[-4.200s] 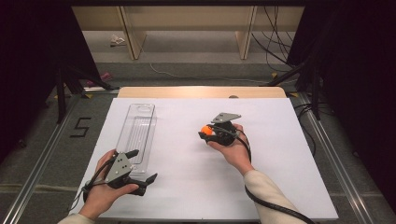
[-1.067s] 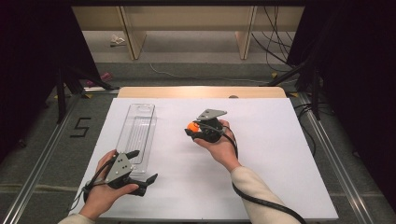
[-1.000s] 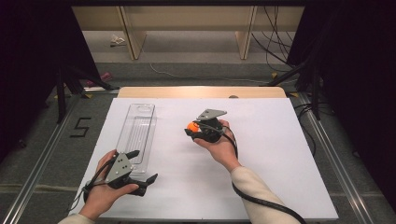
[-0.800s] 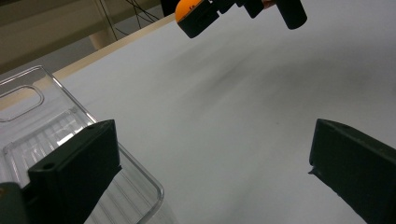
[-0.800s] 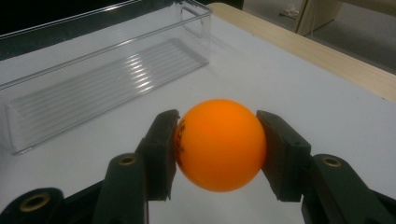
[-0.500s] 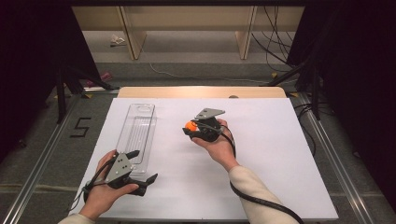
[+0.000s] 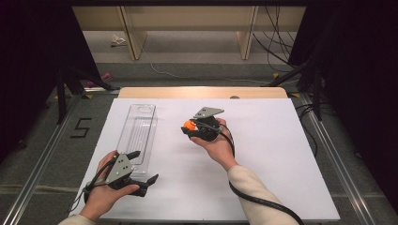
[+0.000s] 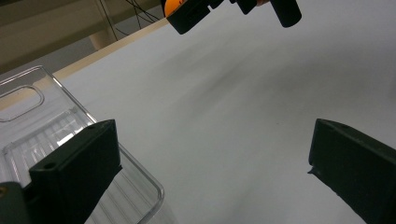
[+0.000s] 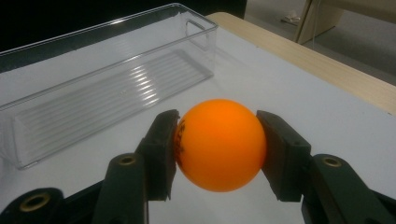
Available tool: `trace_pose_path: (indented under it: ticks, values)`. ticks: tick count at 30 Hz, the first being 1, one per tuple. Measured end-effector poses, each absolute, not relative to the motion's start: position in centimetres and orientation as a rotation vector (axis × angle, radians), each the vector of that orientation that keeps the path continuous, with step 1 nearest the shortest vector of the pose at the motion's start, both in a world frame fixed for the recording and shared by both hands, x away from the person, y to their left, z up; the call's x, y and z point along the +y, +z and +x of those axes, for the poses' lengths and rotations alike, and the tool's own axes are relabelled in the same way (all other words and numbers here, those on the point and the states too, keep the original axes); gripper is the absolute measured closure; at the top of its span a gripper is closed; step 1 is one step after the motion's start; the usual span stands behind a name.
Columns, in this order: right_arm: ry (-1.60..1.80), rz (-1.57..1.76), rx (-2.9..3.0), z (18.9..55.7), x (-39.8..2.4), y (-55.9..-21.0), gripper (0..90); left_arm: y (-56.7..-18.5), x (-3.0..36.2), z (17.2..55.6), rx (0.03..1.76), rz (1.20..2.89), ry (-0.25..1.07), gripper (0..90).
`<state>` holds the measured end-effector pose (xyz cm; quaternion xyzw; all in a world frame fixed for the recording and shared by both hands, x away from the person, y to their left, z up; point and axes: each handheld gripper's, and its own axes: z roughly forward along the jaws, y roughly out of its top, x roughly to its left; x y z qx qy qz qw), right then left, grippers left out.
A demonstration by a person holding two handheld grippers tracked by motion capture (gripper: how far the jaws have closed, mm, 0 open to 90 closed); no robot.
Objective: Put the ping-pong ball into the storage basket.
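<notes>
Orange ball, pinched in our right gripper above mid-desk, beside clear tray at left edge; left gripper wide, empty; smooth ball may squirt from pads.

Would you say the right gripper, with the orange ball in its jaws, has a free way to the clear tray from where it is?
Probably yes. The right gripper holds the orange ball beside the clear tray, with bare white table between them. The left gripper sits at the tray's near end, leaving the rest open.

High view overhead, forward-down; claw views low, close; clear tray shared.
</notes>
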<state>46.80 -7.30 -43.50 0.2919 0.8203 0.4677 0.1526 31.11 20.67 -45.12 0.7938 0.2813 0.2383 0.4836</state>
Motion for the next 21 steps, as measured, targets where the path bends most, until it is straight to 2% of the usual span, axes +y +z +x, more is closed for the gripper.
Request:
trace_pose_path:
  ticks: [21]
  values:
    - [1.347,0.816,2.359,47.03,-6.31,-42.81,51.3,-45.1,20.67,31.13,0.685,1.932,0.581,1.9]
